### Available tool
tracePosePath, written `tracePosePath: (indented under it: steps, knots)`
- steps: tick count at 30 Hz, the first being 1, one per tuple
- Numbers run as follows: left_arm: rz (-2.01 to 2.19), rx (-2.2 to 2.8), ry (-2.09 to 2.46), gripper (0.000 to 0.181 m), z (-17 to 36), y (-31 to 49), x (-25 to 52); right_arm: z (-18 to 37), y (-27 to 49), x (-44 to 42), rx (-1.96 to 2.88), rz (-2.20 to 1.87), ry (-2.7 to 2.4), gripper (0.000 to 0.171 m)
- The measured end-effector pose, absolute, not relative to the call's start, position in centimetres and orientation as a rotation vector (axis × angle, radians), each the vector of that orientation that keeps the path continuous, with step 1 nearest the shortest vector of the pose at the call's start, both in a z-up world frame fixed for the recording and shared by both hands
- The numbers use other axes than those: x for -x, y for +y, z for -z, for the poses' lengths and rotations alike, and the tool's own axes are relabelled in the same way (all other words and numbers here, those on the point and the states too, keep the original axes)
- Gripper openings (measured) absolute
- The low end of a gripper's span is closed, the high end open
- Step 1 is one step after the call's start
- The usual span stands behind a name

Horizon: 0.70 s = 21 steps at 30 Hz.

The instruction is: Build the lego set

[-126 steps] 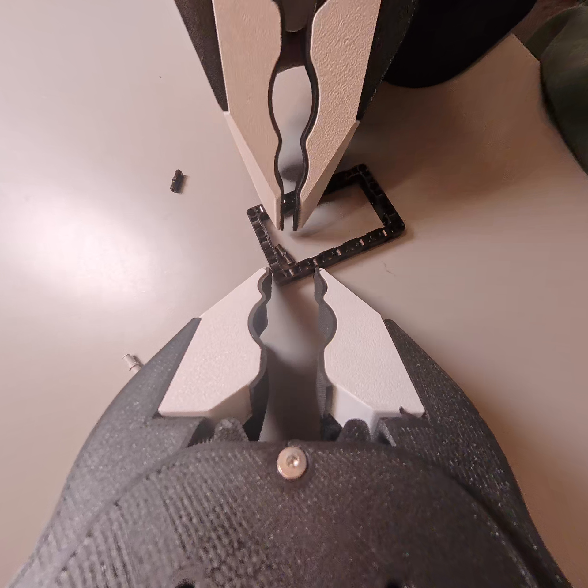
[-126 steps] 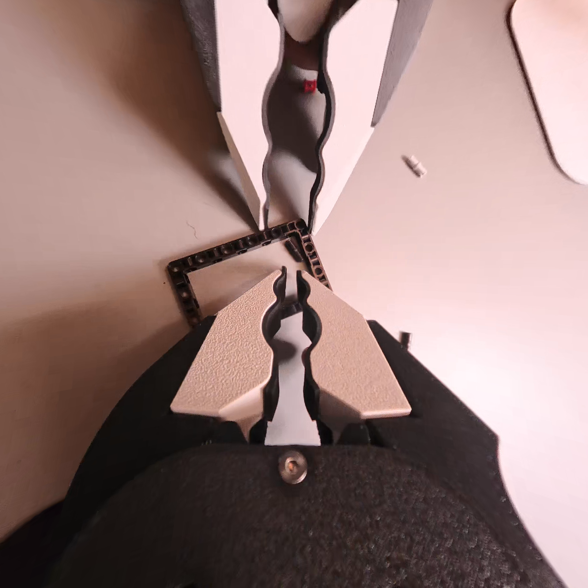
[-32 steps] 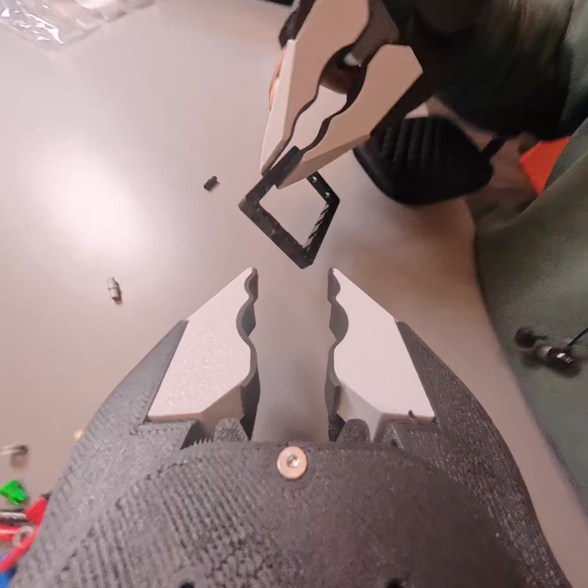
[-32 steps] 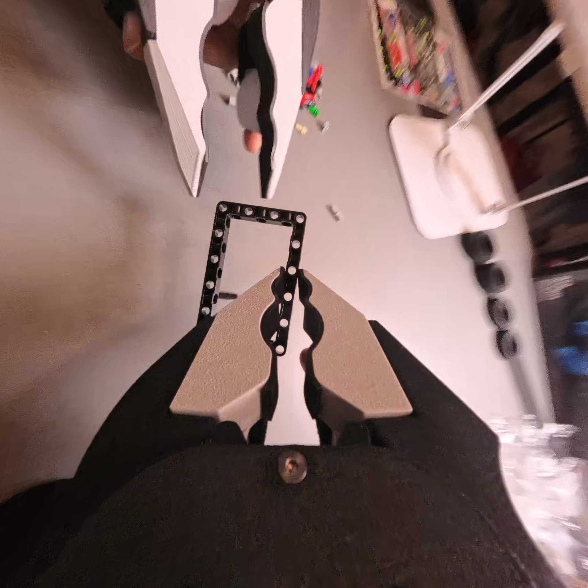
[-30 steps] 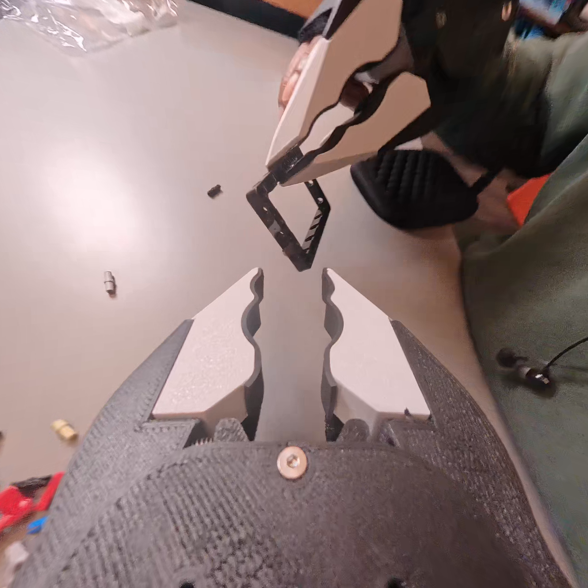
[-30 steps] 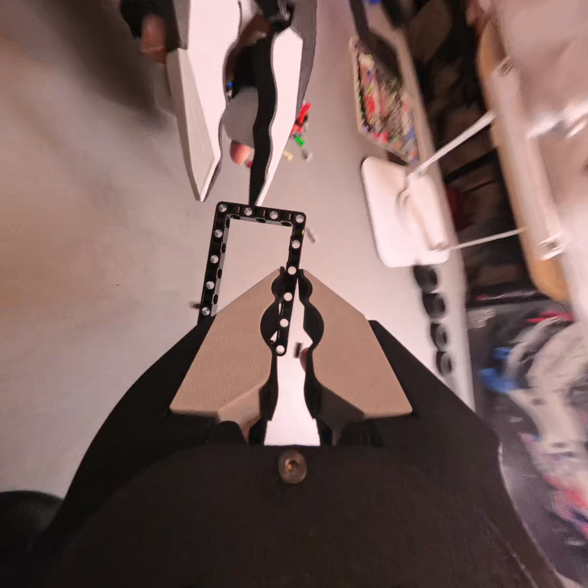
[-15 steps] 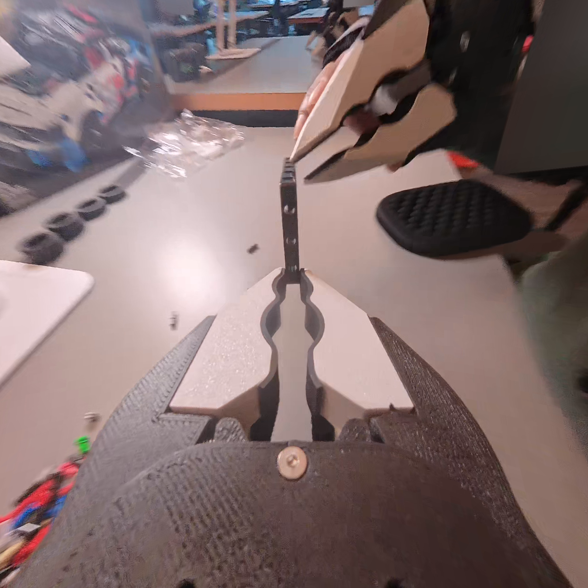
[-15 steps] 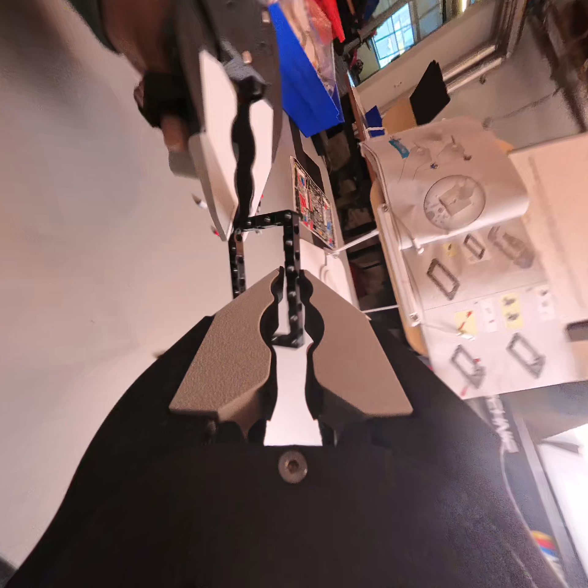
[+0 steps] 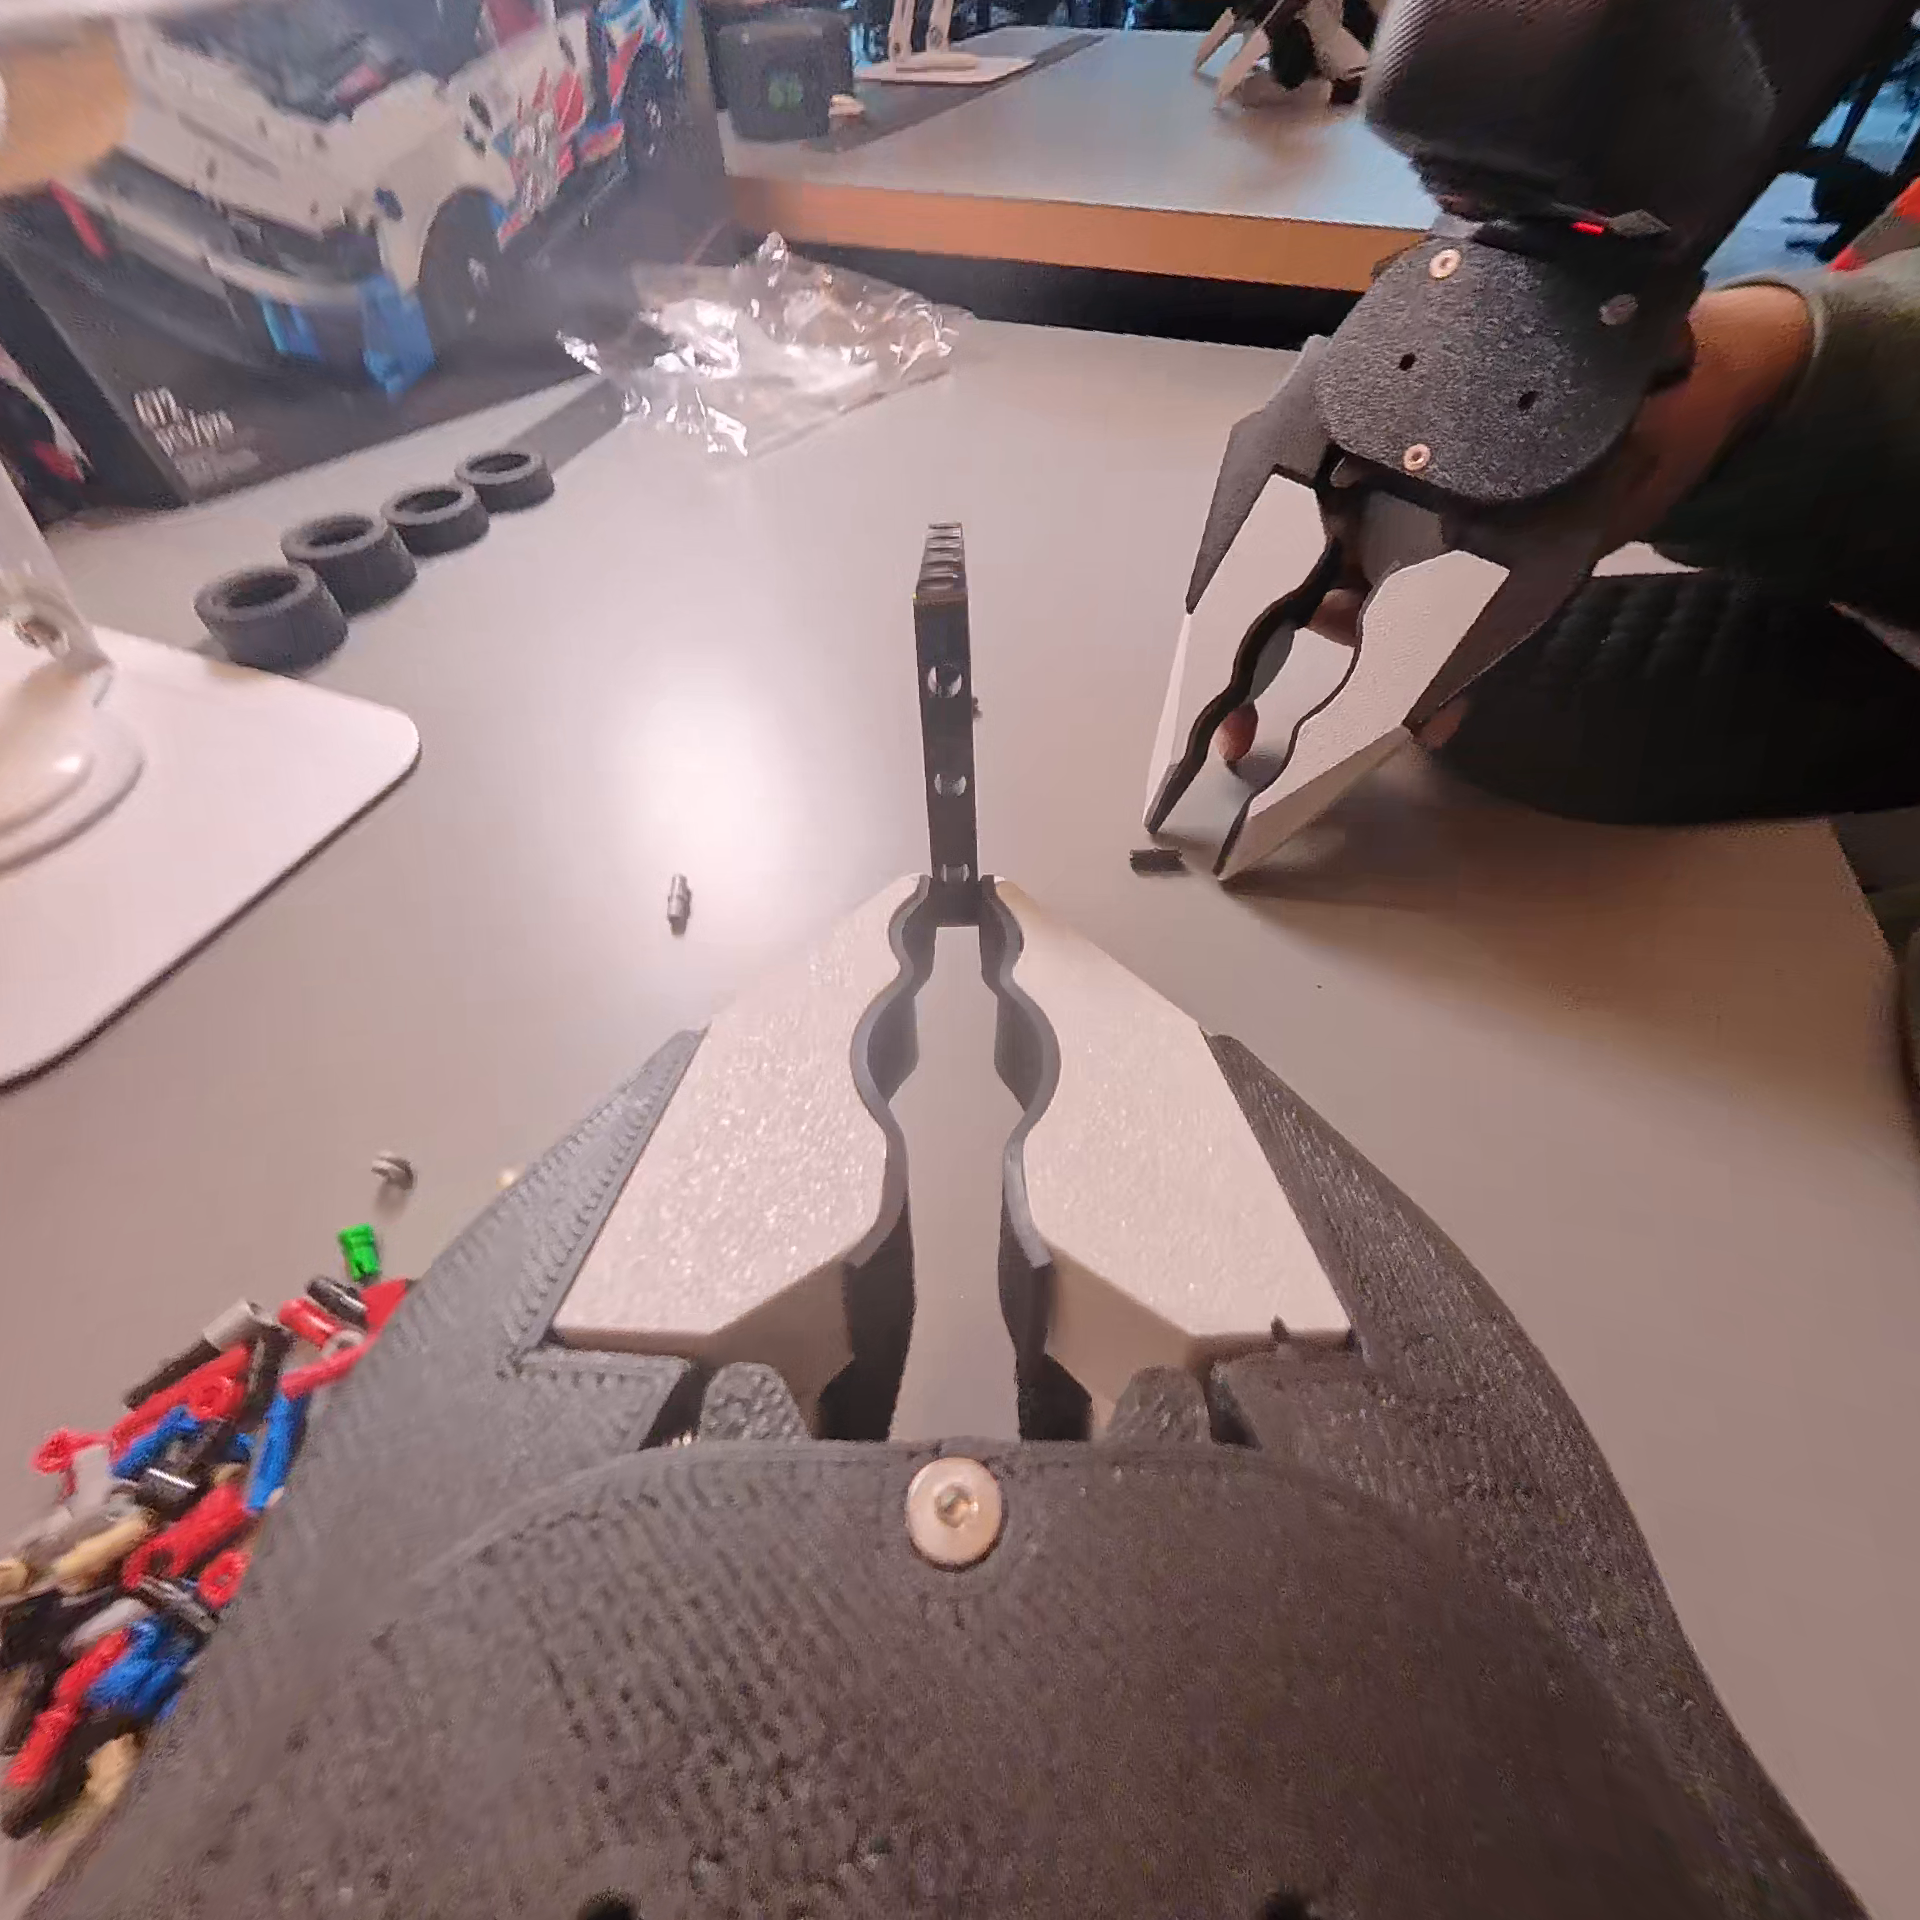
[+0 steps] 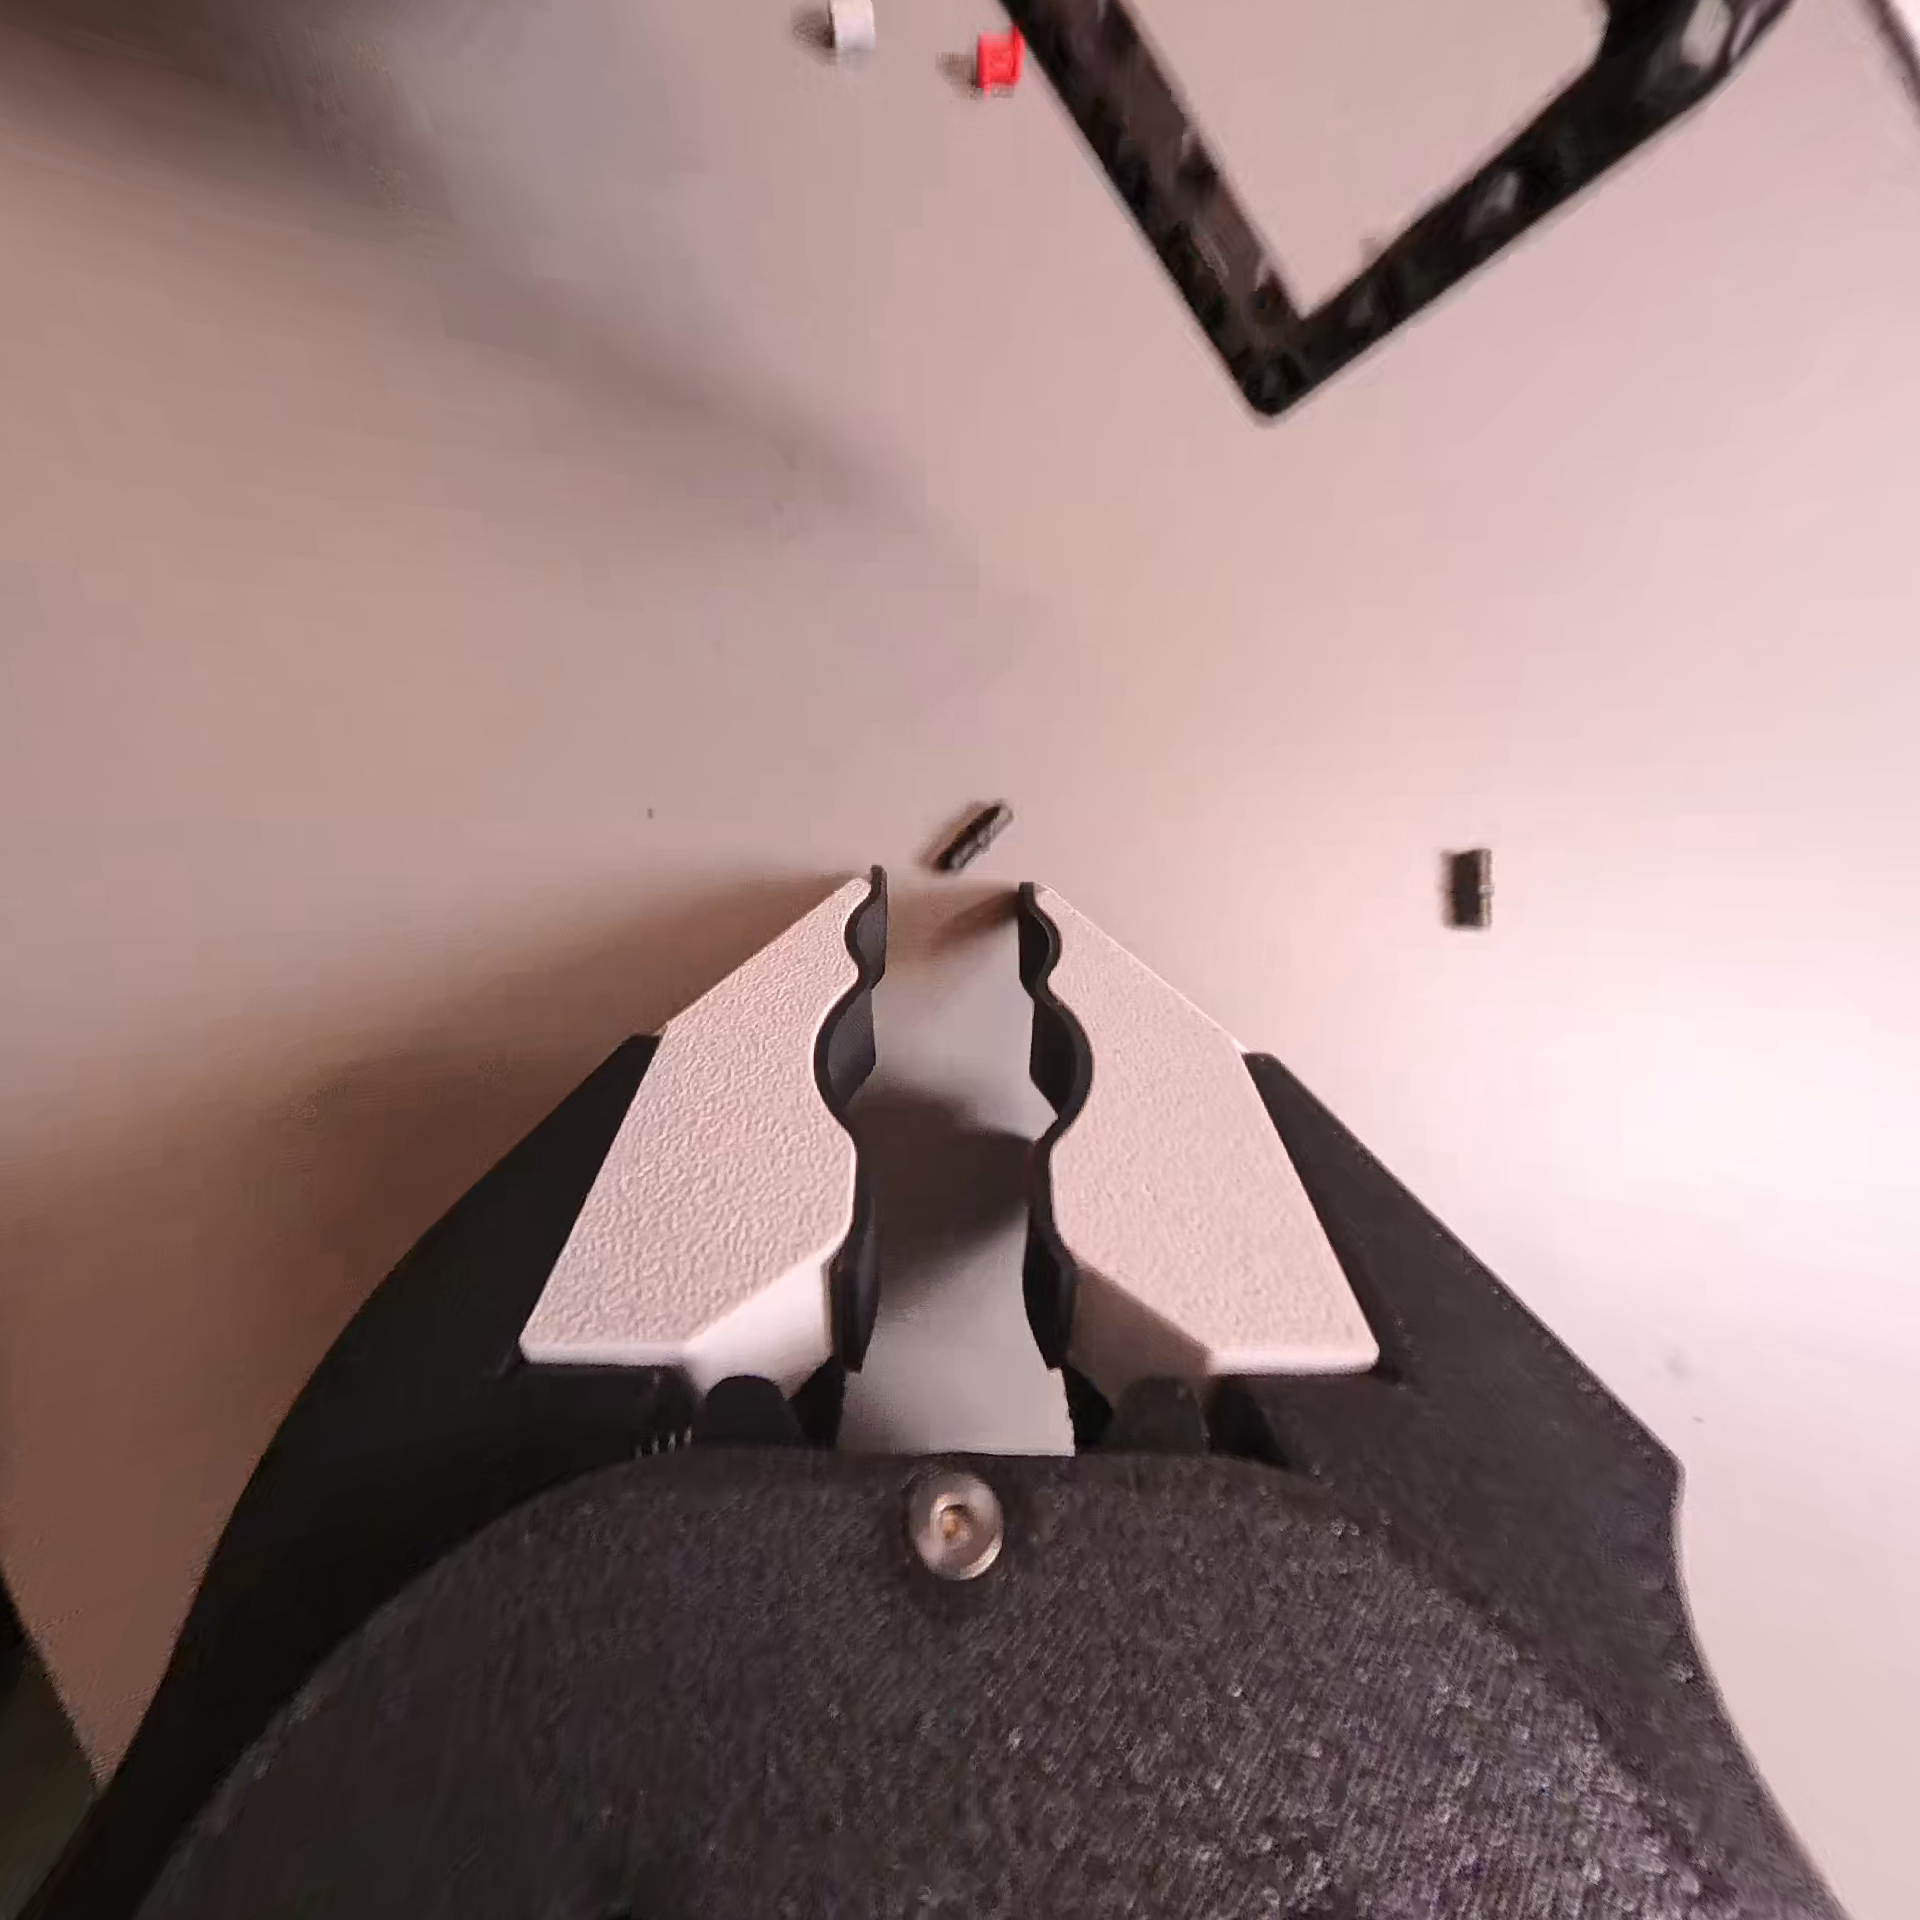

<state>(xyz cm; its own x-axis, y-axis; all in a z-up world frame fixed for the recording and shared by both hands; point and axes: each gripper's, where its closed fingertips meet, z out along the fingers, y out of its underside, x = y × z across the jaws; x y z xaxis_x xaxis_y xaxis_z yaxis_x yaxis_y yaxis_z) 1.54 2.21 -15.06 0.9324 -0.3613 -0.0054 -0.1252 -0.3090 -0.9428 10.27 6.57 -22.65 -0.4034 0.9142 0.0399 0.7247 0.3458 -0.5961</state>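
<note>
**Black pin just ahead of the right tips; frame clamped on edge in the left**

Left wrist view. Left hand-held gripper [image 9: 954, 883] clamped at its very tips on the lower corner of the black frame [image 9: 948, 717], held edge-on and upright, clear of the bench [image 9: 1455, 1091]. Right hand-held gripper [image 9: 1190, 847] to the right and ahead, tips down at the bench, jaws apart and holding nothing. Small black pin [image 9: 1156, 859] flat on the bench, just beside that gripper's nearer tip, on its outer side rather than between the tips. Right gripper plainly the nearer to the pin; the left occupied. Grey pin [image 9: 680, 891] farther left, four tyres [image 9: 374, 545] and a loose pile of parts [image 9: 156, 1455] well apart.

Right wrist view. Right hand-held gripper [image 10: 951, 894] open, empty. Black pin [image 10: 971, 833] just beyond the gap and slightly left of centre, long axis on a diagonal, not square to the jaws. Judged: a short advance with a slight turn needed before closing. Second black pin [image 10: 1467, 886] off to the right, upright in the picture. Black frame [image 10: 1351, 208] at top right, blurred, opening visible.

Shown here only: the pin's diagonal lie and the second pin. Shown in the left view only: the grip on the frame.
</note>
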Motion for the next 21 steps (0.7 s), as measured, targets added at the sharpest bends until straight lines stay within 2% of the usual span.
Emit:
tracePosePath:
  steps: [6,21]
  knots:
    - [0.328,1.927,0.304,0.005,16.0,2.2,-1.7,22.7,6.7,-9.4,1.429,-0.649,-2.282,0.004]
    - [0.349,1.967,0.265,0.006,16.8,2.3,-1.5,22.5,6.8,-9.1,1.573,-0.712,-2.177,0.019]
